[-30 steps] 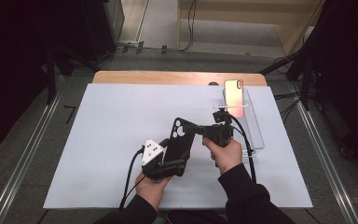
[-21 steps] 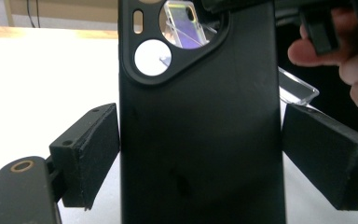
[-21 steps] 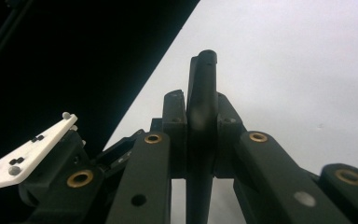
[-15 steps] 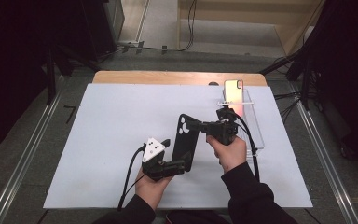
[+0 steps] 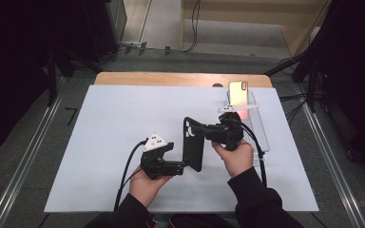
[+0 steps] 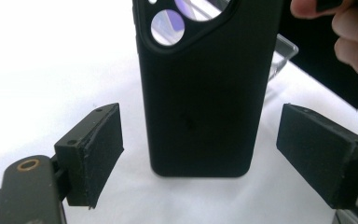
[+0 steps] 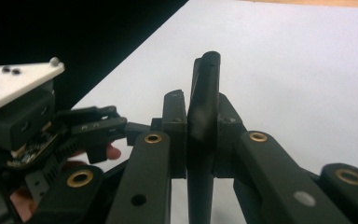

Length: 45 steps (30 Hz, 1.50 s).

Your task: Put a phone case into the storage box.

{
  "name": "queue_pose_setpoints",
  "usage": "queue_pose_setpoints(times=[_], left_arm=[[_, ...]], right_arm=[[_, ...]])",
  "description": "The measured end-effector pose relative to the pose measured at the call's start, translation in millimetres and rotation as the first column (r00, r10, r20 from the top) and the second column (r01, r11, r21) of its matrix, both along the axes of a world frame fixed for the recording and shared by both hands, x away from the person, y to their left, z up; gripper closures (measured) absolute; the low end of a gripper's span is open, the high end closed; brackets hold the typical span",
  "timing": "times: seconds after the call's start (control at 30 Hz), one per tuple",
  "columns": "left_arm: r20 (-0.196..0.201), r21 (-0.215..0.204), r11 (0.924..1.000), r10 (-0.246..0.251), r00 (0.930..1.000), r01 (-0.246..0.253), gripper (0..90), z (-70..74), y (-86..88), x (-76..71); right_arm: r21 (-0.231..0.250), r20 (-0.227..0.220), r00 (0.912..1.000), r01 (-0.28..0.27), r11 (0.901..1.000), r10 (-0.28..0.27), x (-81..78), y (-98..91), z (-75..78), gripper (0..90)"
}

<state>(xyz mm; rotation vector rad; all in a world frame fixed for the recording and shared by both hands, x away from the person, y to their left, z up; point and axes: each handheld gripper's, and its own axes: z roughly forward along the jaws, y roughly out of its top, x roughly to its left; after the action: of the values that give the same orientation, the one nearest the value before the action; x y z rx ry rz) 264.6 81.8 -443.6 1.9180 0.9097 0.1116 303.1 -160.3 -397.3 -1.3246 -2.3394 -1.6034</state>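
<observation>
Your right gripper (image 5: 197,129) has its fingers (image 7: 175,135) clamped flat on both faces of the matte black, round-cornered soft phone case (image 5: 193,145), pinching it near its upper end so it stands on edge, lifted off the white sheet covering the desk (image 5: 100,142), a little toward 4 o'clock from the sheet's middle. In the left gripper view the case shows a smooth, unmarked dark back, a rounded bottom edge and a large camera cut-out at the top through which the pale surface behind shows. Your left gripper (image 5: 183,166) sits at the case's 7 o'clock, its fingers (image 6: 95,149) spread wide to either side of the case's lower end with clear gaps, touching nothing. At about 1 o'clock from the case, a phone with a glowing orange-pink screen (image 5: 237,92) stands upright in a clear acrylic stand (image 5: 261,128), well apart from the case.
</observation>
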Motion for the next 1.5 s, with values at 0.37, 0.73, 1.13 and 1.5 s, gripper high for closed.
queue_pose_setpoints(times=[0.37,0.73,1.13,1.5], left_arm=[[-0.072,0.042,0.9917,-0.118,0.9903,0.122,15.2,13.5,12.6,15.8],[-0.093,-0.006,0.9685,-0.248,0.9642,0.249,15.2,30.0,22.4,28.9],[-0.041,0.013,0.9279,-0.372,0.9274,0.373,18.7,40.9,29.9,40.4],[-0.044,0.02,0.8698,-0.492,0.8696,0.493,28.9,42.4,34.5,54.1]], right_arm=[[-0.017,0.043,0.9949,-0.09,0.9958,0.091,-6.7,0.6,1.1,77.2],[-0.022,0.043,0.9792,-0.197,0.9801,0.198,-9.8,-2.4,-2.6,77.1],[-0.001,0.055,0.9498,-0.308,0.9513,0.308,-13.6,-0.7,-6.3,77.2],[-0.009,0.07,0.9218,-0.382,0.9243,0.381,-17.1,5.5,-4.2,77.2]])
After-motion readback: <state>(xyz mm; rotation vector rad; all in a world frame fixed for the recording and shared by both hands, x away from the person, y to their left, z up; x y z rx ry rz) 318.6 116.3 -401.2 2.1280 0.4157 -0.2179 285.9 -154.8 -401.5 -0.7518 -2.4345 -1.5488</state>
